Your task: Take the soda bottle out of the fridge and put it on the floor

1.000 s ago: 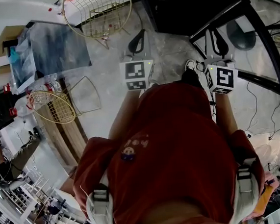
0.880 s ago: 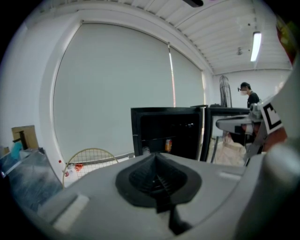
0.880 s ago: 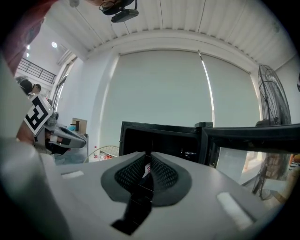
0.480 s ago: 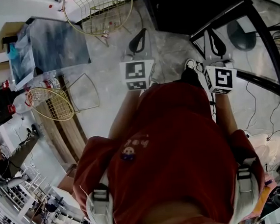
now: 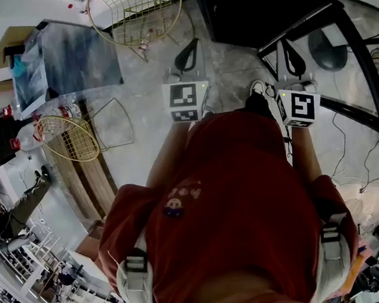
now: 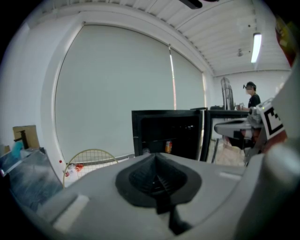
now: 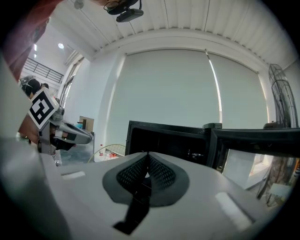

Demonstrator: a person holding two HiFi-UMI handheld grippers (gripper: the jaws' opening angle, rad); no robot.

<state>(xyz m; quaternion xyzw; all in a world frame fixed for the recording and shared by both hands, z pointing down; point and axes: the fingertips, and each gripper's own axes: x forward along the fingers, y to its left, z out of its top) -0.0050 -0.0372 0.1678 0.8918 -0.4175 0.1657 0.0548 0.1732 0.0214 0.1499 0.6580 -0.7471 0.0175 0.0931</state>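
The pale stone floor (image 5: 147, 125) carries a black fridge (image 5: 262, 7), its door (image 7: 253, 136) swung open. Both grippers point at it from well back. The left gripper (image 6: 156, 157) has its jaws together and empty. The right gripper (image 7: 148, 157) has just closed its jaws on nothing. The soda bottle (image 6: 168, 146) stands on a shelf inside, small and indistinct.

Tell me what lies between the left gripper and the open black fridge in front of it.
Only bare grey floor, seen in the head view; the round gold wire basket lies off to the side.
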